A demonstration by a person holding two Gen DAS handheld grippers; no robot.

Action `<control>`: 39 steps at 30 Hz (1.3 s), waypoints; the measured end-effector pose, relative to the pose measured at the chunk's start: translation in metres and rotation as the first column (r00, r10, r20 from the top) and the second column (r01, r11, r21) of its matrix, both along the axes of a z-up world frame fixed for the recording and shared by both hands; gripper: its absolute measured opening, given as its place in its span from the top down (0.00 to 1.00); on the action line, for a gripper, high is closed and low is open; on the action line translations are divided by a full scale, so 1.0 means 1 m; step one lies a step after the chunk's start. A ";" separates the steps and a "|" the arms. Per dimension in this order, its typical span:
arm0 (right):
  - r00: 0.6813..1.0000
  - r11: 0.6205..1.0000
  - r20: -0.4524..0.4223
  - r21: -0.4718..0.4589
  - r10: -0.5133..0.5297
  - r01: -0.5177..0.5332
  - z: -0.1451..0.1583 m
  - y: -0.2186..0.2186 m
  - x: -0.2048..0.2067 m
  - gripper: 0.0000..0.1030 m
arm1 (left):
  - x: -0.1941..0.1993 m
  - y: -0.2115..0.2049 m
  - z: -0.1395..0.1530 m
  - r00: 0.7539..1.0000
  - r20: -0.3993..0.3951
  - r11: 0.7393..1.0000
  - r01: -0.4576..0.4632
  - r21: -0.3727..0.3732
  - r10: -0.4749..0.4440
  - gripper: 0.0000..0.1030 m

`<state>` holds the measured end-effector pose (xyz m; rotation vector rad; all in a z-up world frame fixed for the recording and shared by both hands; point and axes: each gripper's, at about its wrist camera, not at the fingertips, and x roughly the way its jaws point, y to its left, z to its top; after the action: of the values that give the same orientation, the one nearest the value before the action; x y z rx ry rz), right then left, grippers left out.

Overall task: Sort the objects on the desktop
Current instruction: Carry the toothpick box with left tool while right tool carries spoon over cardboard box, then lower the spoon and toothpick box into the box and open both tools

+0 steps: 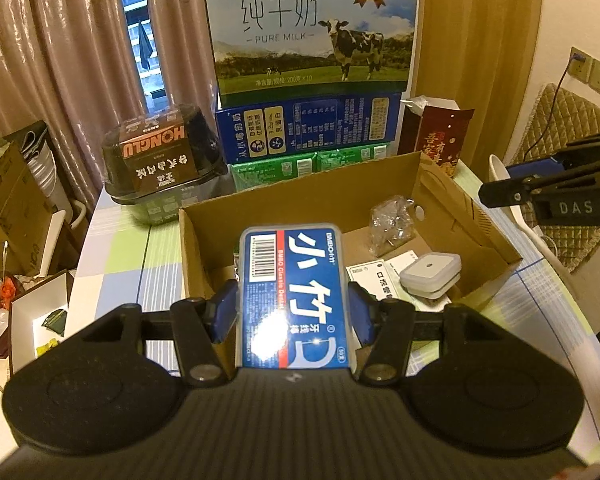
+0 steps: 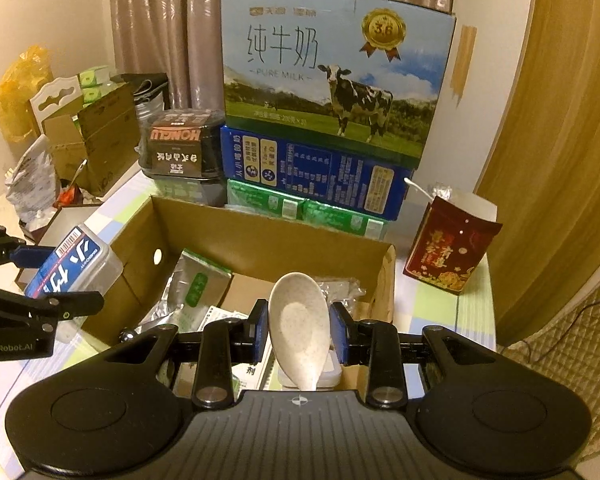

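My left gripper [image 1: 293, 312] is shut on a clear plastic floss box with a blue label [image 1: 292, 280]. It hangs over the near left part of an open cardboard box [image 1: 460, 204]. In the right wrist view the same floss box [image 2: 74, 264] shows at the left, above the cardboard box's left wall [image 2: 140, 264]. My right gripper [image 2: 300, 332] is shut on a white speckled spoon [image 2: 298, 320], bowl pointing forward, over the cardboard box's near right side. Seen from the left wrist, the right gripper [image 1: 512, 184] is at the far right with the spoon [image 1: 499, 170] behind it.
The cardboard box holds a crumpled clear bag [image 1: 392, 220], a small white square container [image 1: 430, 272], a paper card [image 1: 374, 280] and a silver-green sachet [image 2: 196, 284]. Behind it stand stacked milk cartons [image 1: 312, 36], a black lidded tub [image 1: 160, 156] and a red paper bag [image 2: 448, 248].
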<state>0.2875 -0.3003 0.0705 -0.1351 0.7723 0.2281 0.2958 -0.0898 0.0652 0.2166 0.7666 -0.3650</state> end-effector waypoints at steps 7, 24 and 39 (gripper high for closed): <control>1.000 1.000 -0.015 -0.002 -0.004 0.004 -0.010 0.002 0.015 0.72 | 0.013 -0.001 -0.011 1.000 -0.020 1.000 -0.006 -0.005 0.006 0.49; 1.000 1.000 -0.027 0.002 -0.009 0.009 -0.019 0.005 0.040 0.72 | 0.037 0.000 -0.020 0.999 -0.031 1.000 -0.017 -0.024 0.016 0.49; 0.999 0.999 -0.036 0.023 -0.023 0.024 -0.027 0.006 0.057 0.72 | 0.056 -0.007 -0.029 0.999 -0.035 0.999 -0.019 -0.038 0.018 0.49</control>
<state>0.3445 -0.2945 0.0432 -0.1003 0.8057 0.2177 0.3520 -0.0963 0.0359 0.1680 0.7942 -0.3663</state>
